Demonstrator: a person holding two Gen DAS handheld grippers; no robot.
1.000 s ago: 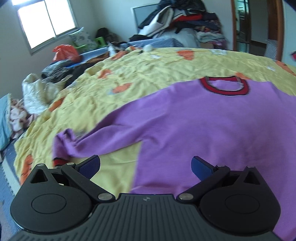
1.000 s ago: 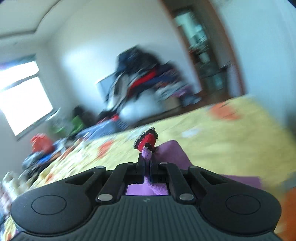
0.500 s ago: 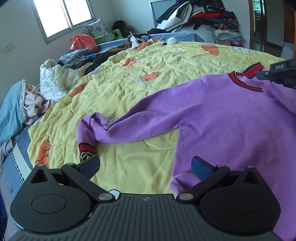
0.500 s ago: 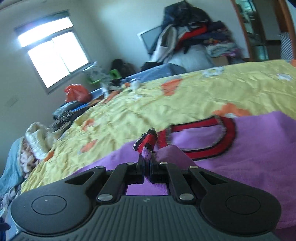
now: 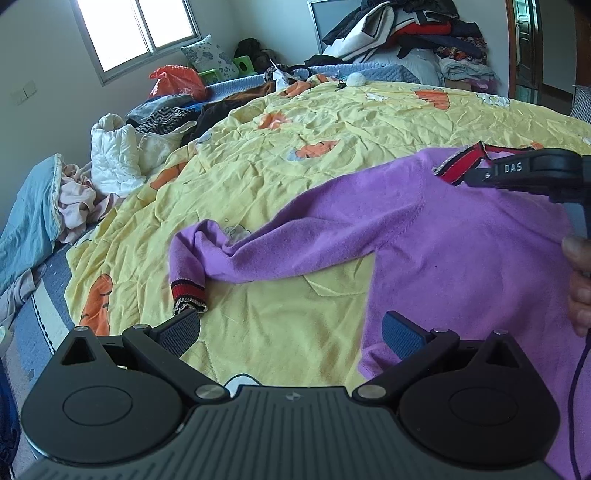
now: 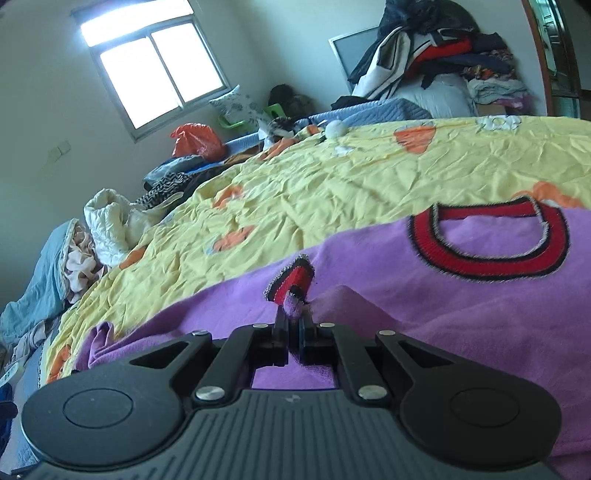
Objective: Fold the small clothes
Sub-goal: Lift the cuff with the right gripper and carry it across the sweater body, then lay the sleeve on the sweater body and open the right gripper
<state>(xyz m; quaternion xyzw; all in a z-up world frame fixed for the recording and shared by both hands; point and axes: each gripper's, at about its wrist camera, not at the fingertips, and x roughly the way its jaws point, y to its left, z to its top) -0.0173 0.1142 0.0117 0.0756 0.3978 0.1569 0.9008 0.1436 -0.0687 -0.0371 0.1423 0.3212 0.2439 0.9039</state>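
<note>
A purple sweater (image 5: 461, 240) with red and black trim lies spread on the yellow bedspread (image 5: 332, 140). Its left sleeve (image 5: 280, 251) stretches out, bent, with the red cuff (image 5: 187, 293) just beyond my left gripper (image 5: 291, 332), which is open and empty above the bedspread. My right gripper (image 6: 293, 325) is shut on the other sleeve's red cuff (image 6: 291, 282) and holds it over the sweater's body (image 6: 461, 314), near the red collar (image 6: 491, 236). The right gripper also shows in the left wrist view (image 5: 476, 175).
Loose clothes and a white padded item (image 5: 114, 155) lie along the bed's left edge. An orange bag (image 5: 177, 81) and pillows sit at the far side. A tall pile of clothes (image 5: 413, 33) stands at the back right. A doorway (image 5: 524, 48) is far right.
My right gripper has carried the cuff leftward over the sweater's body, past the collar. My left gripper has drawn back and left, so the left sleeve and cuff are in full view.
</note>
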